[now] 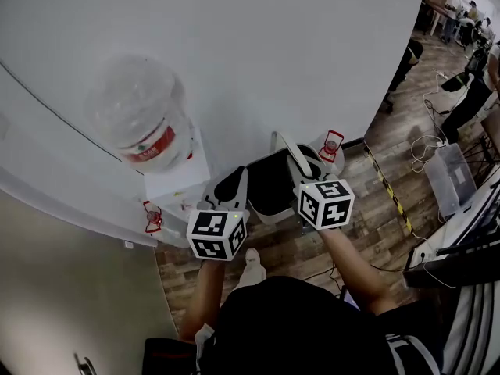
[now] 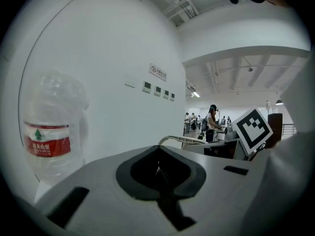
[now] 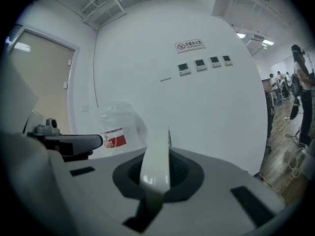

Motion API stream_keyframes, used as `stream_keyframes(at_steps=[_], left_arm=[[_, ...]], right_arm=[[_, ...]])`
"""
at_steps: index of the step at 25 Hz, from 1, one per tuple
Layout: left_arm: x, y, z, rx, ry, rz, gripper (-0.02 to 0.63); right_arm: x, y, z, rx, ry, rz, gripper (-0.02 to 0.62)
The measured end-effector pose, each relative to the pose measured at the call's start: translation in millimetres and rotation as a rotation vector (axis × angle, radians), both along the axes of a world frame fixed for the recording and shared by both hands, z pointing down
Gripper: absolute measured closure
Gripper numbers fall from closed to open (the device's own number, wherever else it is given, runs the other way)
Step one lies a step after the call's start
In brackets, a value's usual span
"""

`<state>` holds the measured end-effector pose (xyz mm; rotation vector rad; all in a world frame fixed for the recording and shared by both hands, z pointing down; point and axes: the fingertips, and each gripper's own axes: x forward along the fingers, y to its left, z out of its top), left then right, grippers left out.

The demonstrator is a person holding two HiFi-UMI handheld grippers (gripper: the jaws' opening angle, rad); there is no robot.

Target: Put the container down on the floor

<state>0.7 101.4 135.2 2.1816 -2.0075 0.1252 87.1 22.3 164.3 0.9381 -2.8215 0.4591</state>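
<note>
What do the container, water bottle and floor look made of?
The container looks like smooth white plastic, going by its glossy rim. The water bottle: clear, see-through plastic. The floor: wood-grain planks, real wood or laminate unclear.

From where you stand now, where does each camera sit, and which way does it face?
Head view: on the person's head, facing steeply down at the container, left gripper and right gripper; both forearms show.
Left gripper view: on the left gripper, facing the wall; the right gripper's marker cube shows.
Right gripper view: on the right gripper, facing that wall; the left gripper shows at left.
Shared: all three show the water bottle.
</note>
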Motion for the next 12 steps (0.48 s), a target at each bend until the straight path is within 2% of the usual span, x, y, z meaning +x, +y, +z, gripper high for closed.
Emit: stream_keyframes(at_steps=[12], left_arm=[[-78.2,-61.3,-3.4,-0.006,0.032,0.073,0.591]], right_arm=[[-73.5,-51.4,-9.0,-0.001,0.014,0.065,0.566]])
